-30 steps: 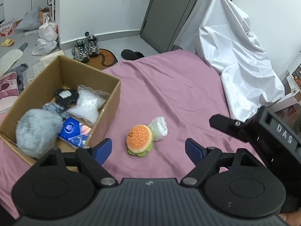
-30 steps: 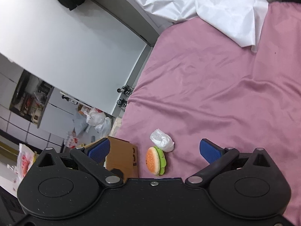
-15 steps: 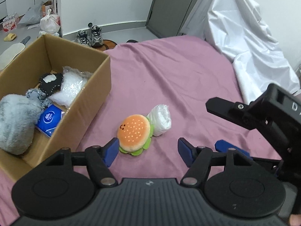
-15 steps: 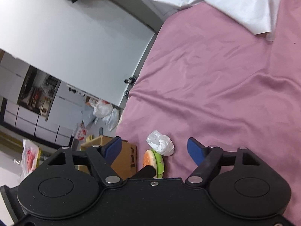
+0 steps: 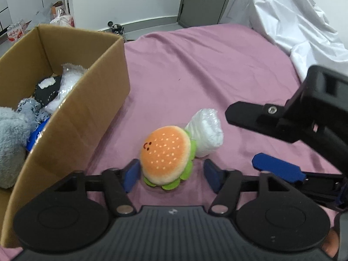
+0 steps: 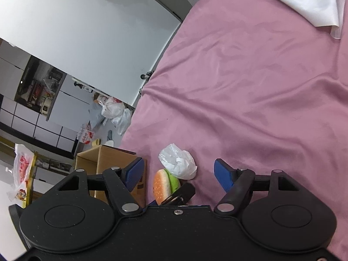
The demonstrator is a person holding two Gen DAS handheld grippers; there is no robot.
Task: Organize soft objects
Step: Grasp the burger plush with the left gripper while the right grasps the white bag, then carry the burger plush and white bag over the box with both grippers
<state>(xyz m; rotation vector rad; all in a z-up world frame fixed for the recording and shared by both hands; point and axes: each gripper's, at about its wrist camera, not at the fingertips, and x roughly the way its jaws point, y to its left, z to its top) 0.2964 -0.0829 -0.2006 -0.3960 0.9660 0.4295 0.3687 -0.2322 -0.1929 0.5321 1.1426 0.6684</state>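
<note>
Fingers of the left gripper stood either side of the burger plush and were closing — left pad touching or nearly touching the bun, right pad apart from it, so no pinch yet. Ought to have squared up on the plush's middle before squeezing, since a one-sided push would likely roll it across the bed. Best closed gently, as soft stuffing probably gives and can squirt out.

Fingers of the right gripper stood spread and held nothing, aimed at the white plastic bundle lying on the bed and touching the plush. Looked wise to take each item apart from the other, lest one drag its neighbour.

Further out, to the left, sat the cardboard box, already holding a grey furry toy and other soft things — judged the place for both. Needed a clear lift over its near wall.
</note>
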